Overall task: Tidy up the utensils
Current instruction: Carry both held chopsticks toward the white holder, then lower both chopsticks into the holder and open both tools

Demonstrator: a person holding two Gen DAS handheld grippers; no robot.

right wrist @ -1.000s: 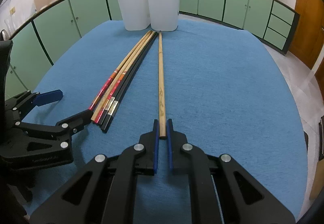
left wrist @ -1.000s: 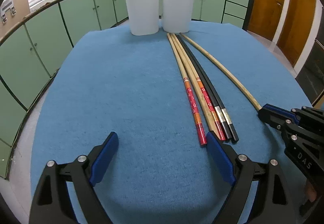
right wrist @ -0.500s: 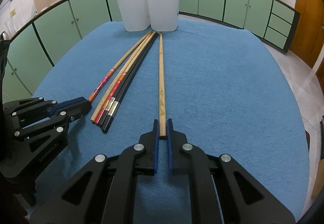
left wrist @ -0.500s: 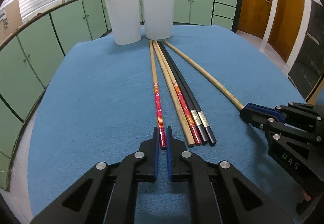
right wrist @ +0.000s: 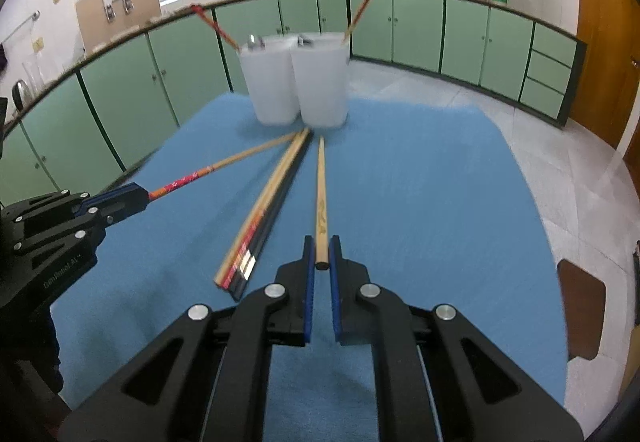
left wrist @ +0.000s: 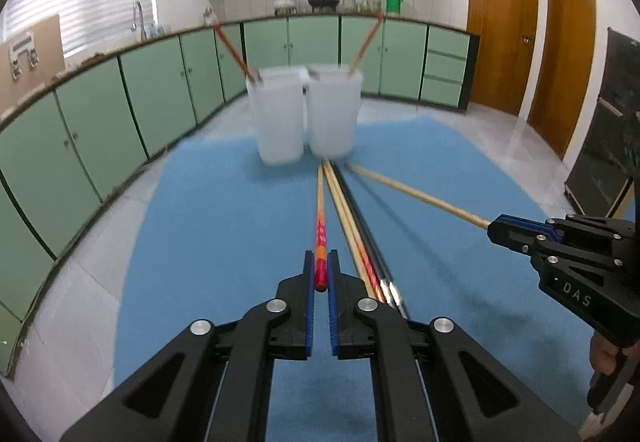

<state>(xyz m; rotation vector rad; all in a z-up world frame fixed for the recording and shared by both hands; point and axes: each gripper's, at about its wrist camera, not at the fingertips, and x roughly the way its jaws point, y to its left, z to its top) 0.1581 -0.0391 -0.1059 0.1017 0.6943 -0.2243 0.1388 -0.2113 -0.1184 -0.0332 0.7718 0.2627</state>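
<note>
My left gripper (left wrist: 320, 262) is shut on the near end of a red-patterned chopstick (left wrist: 320, 226), lifted off the blue cloth (left wrist: 208, 234). My right gripper (right wrist: 320, 248) is shut on the near end of a plain bamboo chopstick (right wrist: 320, 194), also raised. Each gripper shows in the other's view: the right gripper (left wrist: 496, 230) at the right, the left gripper (right wrist: 138, 196) at the left. A bundle of chopsticks (right wrist: 264, 218) still lies on the cloth between them. Two white cups (left wrist: 280, 118) (left wrist: 332, 110) stand at the far end, each holding one red chopstick.
Green cabinets (left wrist: 100, 130) curve around the left and back. A wooden door (left wrist: 500, 34) is at the right. A brown chair seat (right wrist: 580, 298) sits past the table's right edge. A hand (left wrist: 608, 354) holds the right gripper's handle.
The left gripper moved from open beside the bundle to shut on the red-patterned chopstick. Both grippers then rose, lifting the near ends of their chopsticks off the cloth.
</note>
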